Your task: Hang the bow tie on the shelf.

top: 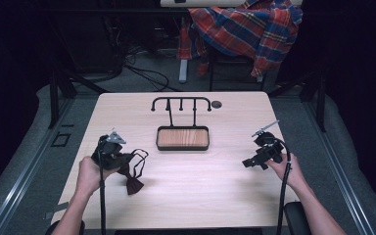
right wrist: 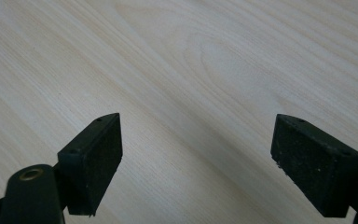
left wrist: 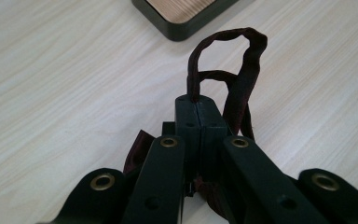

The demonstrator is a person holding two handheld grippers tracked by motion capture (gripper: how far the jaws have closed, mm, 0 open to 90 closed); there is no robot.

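Bow tie strap is clamped between the left gripper pads; right gripper gapes wide.

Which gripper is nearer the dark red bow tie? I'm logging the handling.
Left. The left gripper has its jaws shut on the bow tie's strap; the right gripper hovers open across the table.

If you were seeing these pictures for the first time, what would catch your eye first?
Probably the dark red bow tie dangling from the left hand-held gripper, whose jaws are shut on its strap. Next, the black rack with hooks over a wooden tray mid-table, and the right hand-held gripper open over bare wood.
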